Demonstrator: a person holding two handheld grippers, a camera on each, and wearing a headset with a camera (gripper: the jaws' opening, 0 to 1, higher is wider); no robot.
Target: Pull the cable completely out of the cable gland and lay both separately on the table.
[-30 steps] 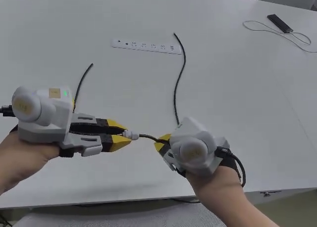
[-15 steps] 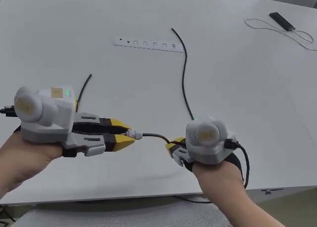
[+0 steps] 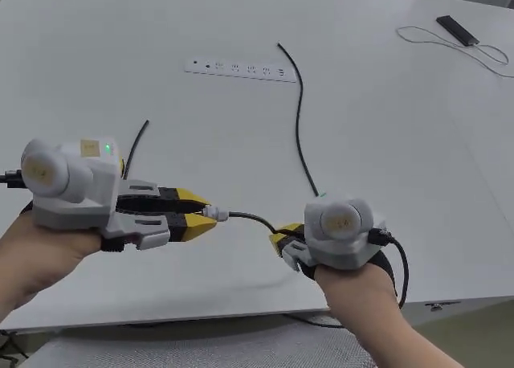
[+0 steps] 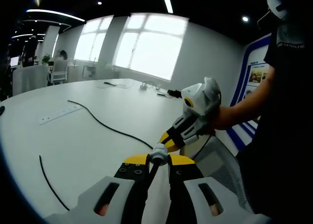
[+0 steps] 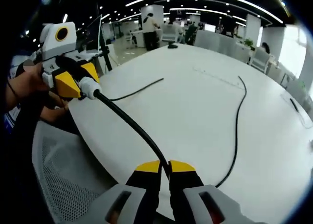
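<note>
the table (image 3: 201,119) carries most of the black cable (image 3: 299,127). the cable runs from near the power strip (image 3: 237,71) toward the person, lifts off the surface and reaches the two grippers, which are held above the near edge.

step in hand, as judged: extraction, not complete. a short span of cable bridges the grippers.

the left gripper (image 3: 201,213) is pressed together on the white cable gland (image 3: 214,214). the right gripper (image 3: 277,239) pinches the cable a short way from the gland.

the next move calls for: hold the gland fixed, draw the right gripper away along the cable axis, and re-grip nearer the gland if travel runs out.

hard to make out:
- how much cable remains inside the gland, since the jaws cover it.
- whether the short black strand (image 3: 136,143) behind the left gripper is the cable's tail.
</note>
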